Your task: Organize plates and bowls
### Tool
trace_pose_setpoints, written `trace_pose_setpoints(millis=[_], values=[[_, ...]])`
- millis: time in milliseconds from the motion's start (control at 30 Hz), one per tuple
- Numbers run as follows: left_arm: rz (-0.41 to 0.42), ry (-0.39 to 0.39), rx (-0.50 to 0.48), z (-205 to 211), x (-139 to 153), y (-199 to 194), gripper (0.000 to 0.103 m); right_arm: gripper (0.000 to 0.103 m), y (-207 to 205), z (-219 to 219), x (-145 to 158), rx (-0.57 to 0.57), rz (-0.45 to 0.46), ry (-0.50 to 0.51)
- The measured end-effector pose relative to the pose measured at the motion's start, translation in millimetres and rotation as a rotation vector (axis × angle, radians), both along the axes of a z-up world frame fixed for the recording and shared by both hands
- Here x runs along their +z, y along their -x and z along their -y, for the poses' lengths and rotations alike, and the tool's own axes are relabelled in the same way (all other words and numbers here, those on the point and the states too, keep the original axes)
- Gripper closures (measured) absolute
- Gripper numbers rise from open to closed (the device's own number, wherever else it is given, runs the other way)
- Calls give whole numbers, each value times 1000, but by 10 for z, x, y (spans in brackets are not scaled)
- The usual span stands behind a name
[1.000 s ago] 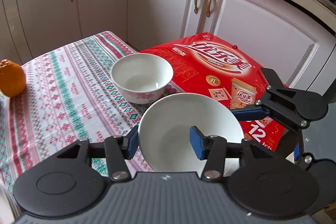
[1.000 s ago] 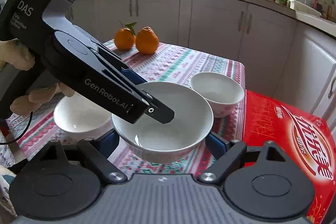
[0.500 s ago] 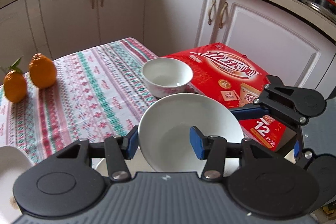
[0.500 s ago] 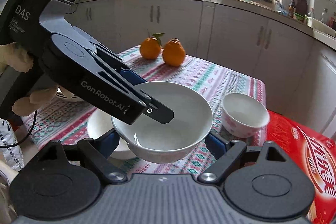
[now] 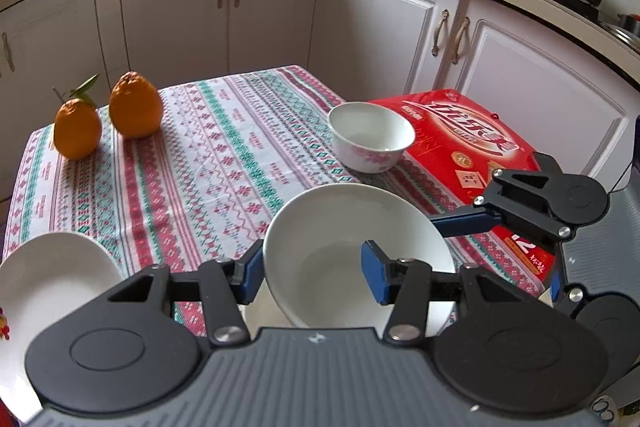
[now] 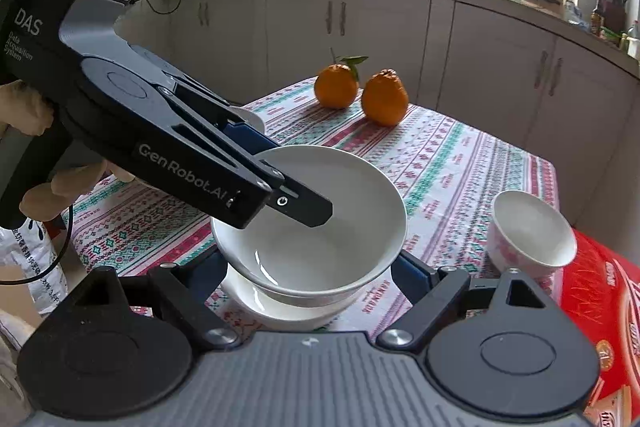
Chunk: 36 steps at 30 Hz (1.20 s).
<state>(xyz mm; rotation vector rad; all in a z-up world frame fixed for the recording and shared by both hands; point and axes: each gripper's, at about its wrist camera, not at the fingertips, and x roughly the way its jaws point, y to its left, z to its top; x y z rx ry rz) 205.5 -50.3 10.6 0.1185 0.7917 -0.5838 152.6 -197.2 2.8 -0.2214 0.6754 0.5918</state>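
Note:
I hold a large white bowl (image 5: 352,247) (image 6: 320,227) above the table with both grippers. My left gripper (image 5: 312,277) pinches its near rim, one pad outside and one inside. My right gripper (image 6: 308,267) spans the bowl from its side, fingers on opposite walls. Directly below it a second white bowl (image 6: 280,311) sits on the tablecloth. A small white bowl with pink flowers (image 5: 371,135) (image 6: 532,239) stands by the red box. A white plate (image 5: 44,283) lies at the left table edge.
Two oranges (image 5: 108,115) (image 6: 360,93) sit at the far end of the patterned tablecloth (image 5: 224,155). A red carton (image 5: 468,147) (image 6: 600,307) lies at the table's right side. White kitchen cabinets (image 5: 360,27) surround the table.
Both grippers have carried the large bowl leftward along the table, away from the red carton, so that it now hangs over the second white bowl. The oranges and plate came into view.

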Motion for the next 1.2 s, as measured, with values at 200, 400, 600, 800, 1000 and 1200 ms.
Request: trace_pose_setpoints(millis=[200, 400, 600, 800, 1000, 1200], values=[[-20, 11, 11, -103, -87, -20, 53, 11, -48, -98, -86, 12, -30, 9], [-42, 11, 11, -140, -182, -54, 53, 11, -99, -141, -176, 15, -61, 18], [-57, 16, 7, -133, -259, -85, 53, 11, -128, -134, -220, 9, -81, 19], [-62, 18, 4, -125, -307, -107, 53, 11, -145, -113, -241, 5, -95, 13], [-51, 22, -5, -125, -316, -98, 53, 11, -159, -110, -247, 3, -100, 17], [-34, 13, -11, -112, -319, -73, 53, 11, -170, -109, -249, 7, -104, 18]])
